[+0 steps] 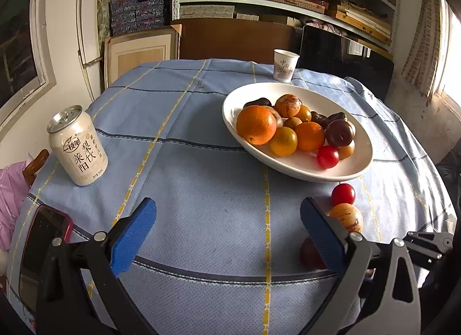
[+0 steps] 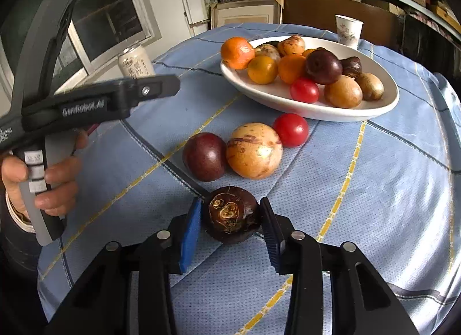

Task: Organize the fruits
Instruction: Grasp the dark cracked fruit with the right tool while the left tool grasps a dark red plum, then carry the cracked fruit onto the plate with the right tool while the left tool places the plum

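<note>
A: Why does the right gripper (image 2: 230, 217) sit so low at the near edge of the counter (image 2: 374, 191)?

B: Its 2 fingers (image 2: 191, 234) bracket the dark water chestnut (image 2: 232, 214), pads against its flanks or just short of them; whether it is clamped cannot be told. It looks like the pickup for a trip to the white bowl (image 2: 331, 110).

A: And the left gripper (image 1: 227, 231)?

B: It hangs over bare cloth, fingers (image 1: 134, 237) wide apart, holding nothing. Probably it waits aside so the right one has room.

A: How does the chestnut look?

B: Squat, glossy, dark brown-purple, with a tan, scarred crown facing the camera. Rounded sides could slip, so a grip at the widest part seems wise.

A: What else is unsorted?

B: 3 pieces lie between the chestnut and the bowl: a purple fruit (image 2: 205, 156) touching a speckled yellow fruit (image 2: 253, 150), and a red tomato (image 2: 291, 130) just beside that. The bowl, toward the far right edge, already holds oranges and darker fruit.
</note>
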Tool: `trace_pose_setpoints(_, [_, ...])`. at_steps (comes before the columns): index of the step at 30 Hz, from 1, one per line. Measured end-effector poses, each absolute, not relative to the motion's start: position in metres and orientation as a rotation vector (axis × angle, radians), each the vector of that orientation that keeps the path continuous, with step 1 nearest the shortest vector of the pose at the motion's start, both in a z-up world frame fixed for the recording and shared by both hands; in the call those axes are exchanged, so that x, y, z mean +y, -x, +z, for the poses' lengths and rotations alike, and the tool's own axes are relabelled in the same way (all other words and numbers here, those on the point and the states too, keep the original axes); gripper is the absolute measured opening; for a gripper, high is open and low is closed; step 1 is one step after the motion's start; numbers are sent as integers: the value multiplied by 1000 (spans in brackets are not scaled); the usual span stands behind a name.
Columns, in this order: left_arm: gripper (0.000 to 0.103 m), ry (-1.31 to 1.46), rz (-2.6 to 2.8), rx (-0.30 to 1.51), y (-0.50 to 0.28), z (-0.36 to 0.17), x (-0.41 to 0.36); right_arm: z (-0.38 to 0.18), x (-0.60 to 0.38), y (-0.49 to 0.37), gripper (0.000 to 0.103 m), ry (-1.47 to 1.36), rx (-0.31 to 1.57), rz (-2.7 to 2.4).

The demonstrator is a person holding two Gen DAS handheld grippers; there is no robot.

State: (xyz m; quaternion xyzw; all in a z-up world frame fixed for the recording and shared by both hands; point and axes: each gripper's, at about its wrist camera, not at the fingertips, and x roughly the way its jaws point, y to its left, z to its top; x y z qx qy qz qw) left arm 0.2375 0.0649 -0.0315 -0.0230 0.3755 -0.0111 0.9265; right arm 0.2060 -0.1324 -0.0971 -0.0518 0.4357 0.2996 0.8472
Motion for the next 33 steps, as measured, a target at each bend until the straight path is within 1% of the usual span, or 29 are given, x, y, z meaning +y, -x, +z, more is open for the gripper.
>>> trace_pose_setpoints(4, [98, 52, -82, 784, -235, -32, 63, -90, -151, -212, 41, 31, 906, 614])
trace_pose_setpoints(7, [98, 46, -253, 809, -231, -33, 53, -86, -170, -217, 41, -28, 891, 575])
trace_pose_setpoints(12, [97, -71, -411, 795, -216, -36, 23, -84, -192, -224, 41, -110, 888, 529])
trace_pose_setpoints(14, [85, -120, -427, 791, -212, -40, 12, -84, -197, -225, 41, -125, 887, 516])
trace_pose_setpoints(15, [75, -138, -431, 796, -212, -43, 9, -85, -199, -225, 41, -129, 886, 513])
trace_pose_setpoints(19, [57, -167, -441, 840, -216, -54, 0, -85, -200, -225, 41, -129, 887, 515])
trace_pose_setpoints(26, [52, -176, -460, 862, -218, -61, -2, -85, -198, -223, 41, -130, 893, 517])
trace_pose_setpoints(29, [47, -185, -467, 871, -219, -63, -4, -85, -198, -222, 41, -130, 892, 516])
trace_pose_setpoints(32, [44, -188, -463, 873, -220, -65, -5, -85, -198, -222, 41, -131, 892, 515])
trace_pose_setpoints(33, [41, -185, -460, 872, -221, -65, -4, -85, -198, -222, 41, -130, 891, 513])
